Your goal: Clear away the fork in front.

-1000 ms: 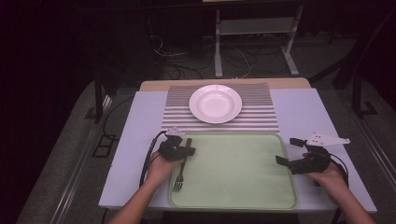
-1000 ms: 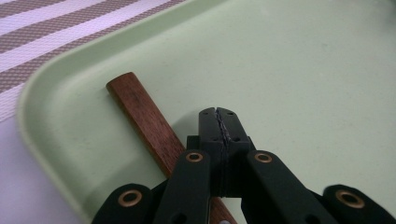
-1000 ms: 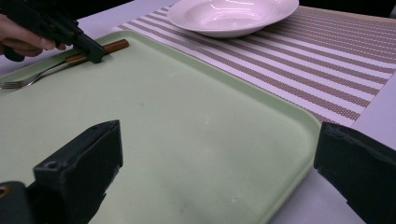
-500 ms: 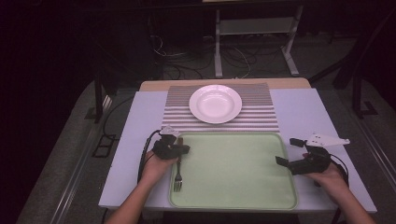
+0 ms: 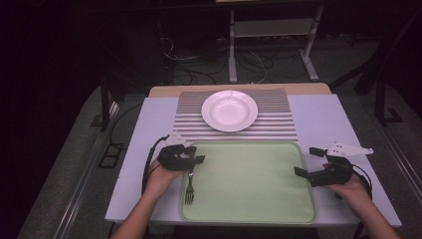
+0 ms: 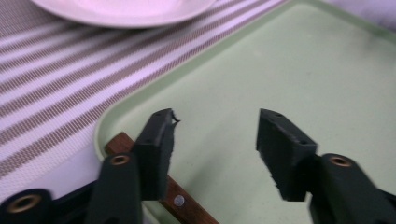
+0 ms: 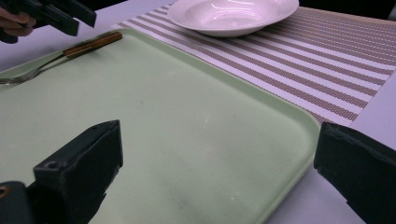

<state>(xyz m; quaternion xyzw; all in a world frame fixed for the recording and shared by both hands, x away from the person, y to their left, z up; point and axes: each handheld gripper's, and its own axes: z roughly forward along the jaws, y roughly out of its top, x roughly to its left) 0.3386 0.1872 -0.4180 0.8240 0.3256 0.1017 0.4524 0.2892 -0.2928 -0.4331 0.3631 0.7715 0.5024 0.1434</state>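
A fork (image 5: 189, 186) with a wooden handle (image 6: 183, 204) lies along the left rim of the pale green tray (image 5: 249, 179), tines toward the person. My left gripper (image 5: 195, 154) hovers just over the handle's far end, open, its jaws astride nothing; in the left gripper view (image 6: 215, 135) the handle passes under the left jaw. My right gripper (image 5: 306, 161) rests at the tray's right rim, open wide (image 7: 219, 149) over bare tray. The right gripper view also catches the fork (image 7: 88, 43) and the left gripper (image 7: 49, 14) far off.
A white plate (image 5: 229, 110) sits on a striped placemat (image 5: 278, 124) behind the tray, all on a white table (image 5: 318, 114). Dark floor, cables and a metal stand lie beyond the table's far edge.
My left gripper has shifted slightly to the left over the fork handle. The fork and the right gripper have stayed put.
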